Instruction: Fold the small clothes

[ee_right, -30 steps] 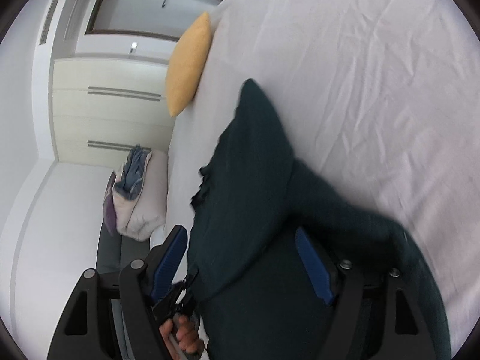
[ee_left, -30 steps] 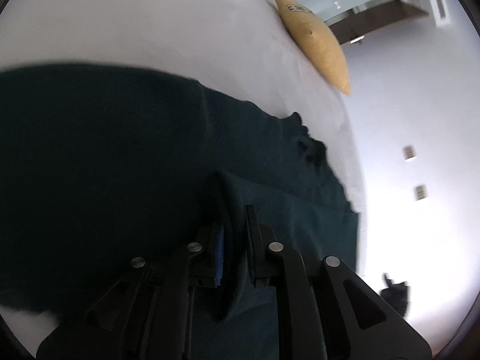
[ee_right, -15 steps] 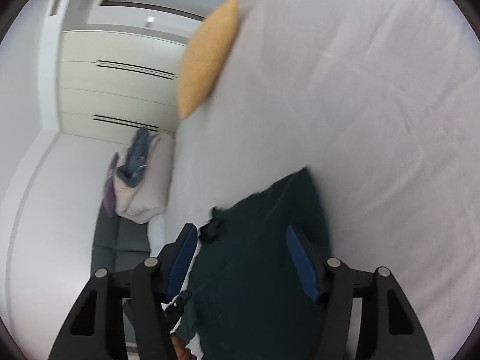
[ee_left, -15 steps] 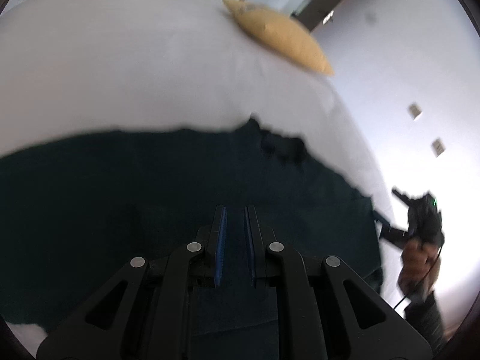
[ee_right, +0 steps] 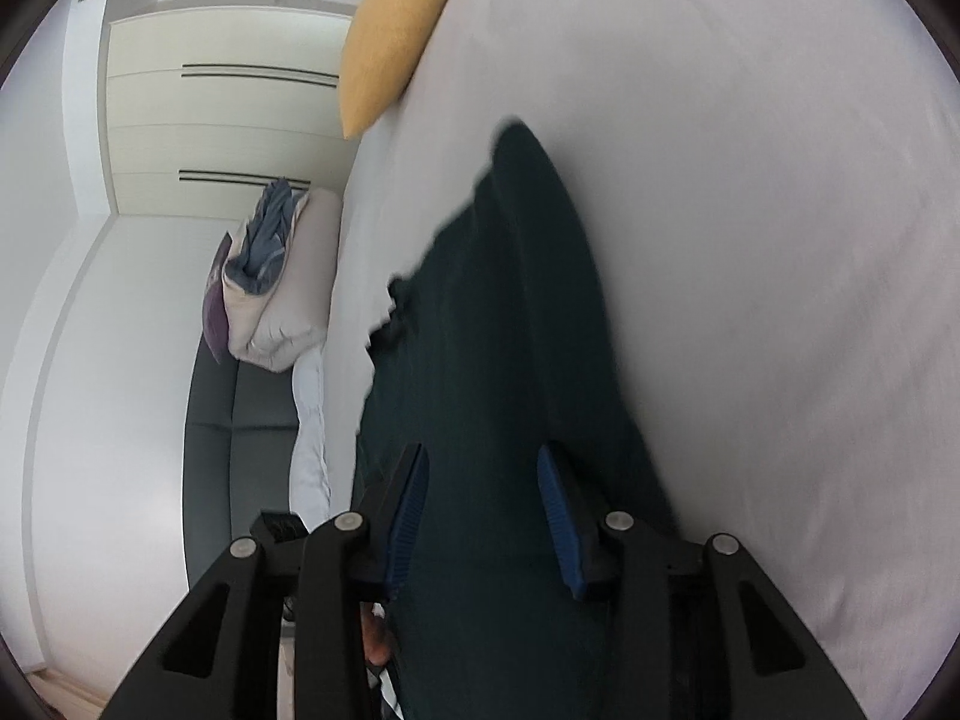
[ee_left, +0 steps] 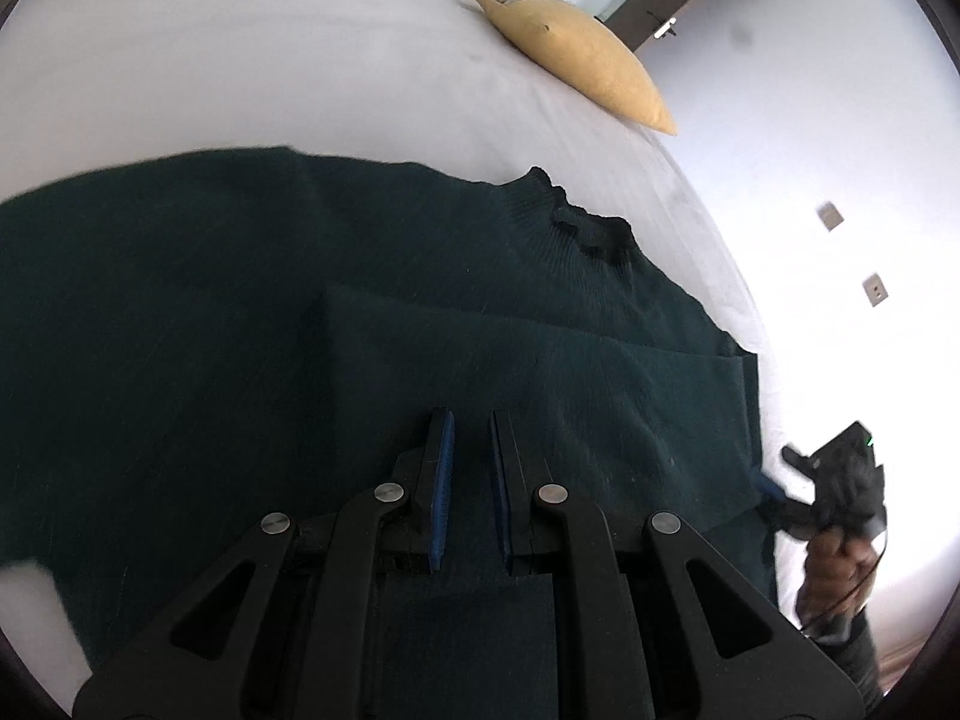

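A dark green sweater [ee_left: 240, 330] lies flat on the white bed [ee_left: 240, 60], its collar [ee_left: 591, 228] toward the far right. One sleeve [ee_left: 510, 348] is folded across the body. My left gripper [ee_left: 470, 420] hovers over that sleeve, shut, with nothing between its pads. My right gripper [ee_right: 480, 462] is low over the sweater [ee_right: 528, 330] at its edge. Its jaws are closing, with fabric showing in the gap and the pads apart from it. In the left wrist view a hand [ee_left: 840, 558] holds that gripper at the sweater's right edge.
A yellow pillow [ee_left: 576, 42] lies at the bed's far corner, also the yellow pillow [ee_right: 396, 30] in the right view. Beside the bed stands a grey sofa [ee_right: 240, 450] with a pile of clothes [ee_right: 270, 282]. White wardrobe doors [ee_right: 228, 120] are behind it.
The left gripper let go of the fold of sweater it held, and the sleeve now lies flat. The right gripper's jaws have narrowed and it has dropped toward the sweater.
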The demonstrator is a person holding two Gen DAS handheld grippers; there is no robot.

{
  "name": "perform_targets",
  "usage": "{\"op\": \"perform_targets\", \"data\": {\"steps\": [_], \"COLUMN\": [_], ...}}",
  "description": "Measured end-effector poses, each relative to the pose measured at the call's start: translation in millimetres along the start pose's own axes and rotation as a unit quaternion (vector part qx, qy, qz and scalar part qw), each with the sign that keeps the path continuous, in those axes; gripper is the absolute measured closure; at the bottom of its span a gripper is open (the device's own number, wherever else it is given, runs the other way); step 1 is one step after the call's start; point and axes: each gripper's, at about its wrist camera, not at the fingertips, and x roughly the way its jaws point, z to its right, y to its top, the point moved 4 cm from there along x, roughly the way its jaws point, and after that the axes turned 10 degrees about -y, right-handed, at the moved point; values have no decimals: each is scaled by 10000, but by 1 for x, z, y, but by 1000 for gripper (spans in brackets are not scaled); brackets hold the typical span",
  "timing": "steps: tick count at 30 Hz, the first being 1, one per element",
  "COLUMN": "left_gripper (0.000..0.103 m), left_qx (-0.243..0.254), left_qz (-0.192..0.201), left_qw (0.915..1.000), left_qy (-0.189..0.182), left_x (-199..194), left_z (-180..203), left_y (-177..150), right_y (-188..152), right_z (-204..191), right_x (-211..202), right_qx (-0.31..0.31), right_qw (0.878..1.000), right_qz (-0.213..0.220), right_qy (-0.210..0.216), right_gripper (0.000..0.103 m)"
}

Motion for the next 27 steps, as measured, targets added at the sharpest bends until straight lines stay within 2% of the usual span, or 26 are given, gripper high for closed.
{"op": "perform_targets", "data": {"steps": [3,6,7,10,12,13,15,16,17,18,21,24,27], "left_gripper": [92,92,92,91,90,85,62,33,21,20,20,20,20], "left_qx": [-20,-281,-478,-1220,-1725,-1997,-2551,-2794,-3056,-3287,-3684,-3886,-4230], "left_qz": [44,502,732,1425,1872,2089,2511,2714,3015,3330,3598,3697,3883], "left_qw": [10000,9983,9961,9822,9670,9573,9336,9209,9030,8836,8564,8432,8166], "left_qy": [47,-71,-118,-62,-79,-71,-170,-177,-158,-159,-388,-373,-587], "left_x": [-19,-64,-85,-147,-185,-203,-236,-249,-265,-282,-304,-319,-329], "left_z": [3,-11,-22,-67,-101,-119,-154,-168,-182,-196,-223,-241,-258], "left_y": [-8,-17,-22,-37,-50,-58,-74,-81,-91,-99,-110,-114,-123], "right_y": [-14,-32,-43,-73,-92,-102,-118,-124,-131,-136,-150,-158,-163], "right_z": [11,3,-3,-23,-39,-47,-61,-66,-73,-77,-87,-95,-100], "right_x": [-11,-27,-34,-46,-47,-47,-41,-38,-34,-31,-21,-12,-7], "right_qx": [219,173,131,-10,-163,-226,-325,-364,-424,-456,-489,-503,-465], "right_qw": [9996,9991,9987,9969,9960,9955,9951,9951,9951,9951,9956,9959,9962], "right_qz": [89,278,392,561,542,520,413,380,329,278,129,51,46], "right_qy": [155,261,302,548,686,763,833,838,835,829,790,748,737], "right_gripper": [61,43,38,34,34,34,34,34,34,34,34,34,34]}}
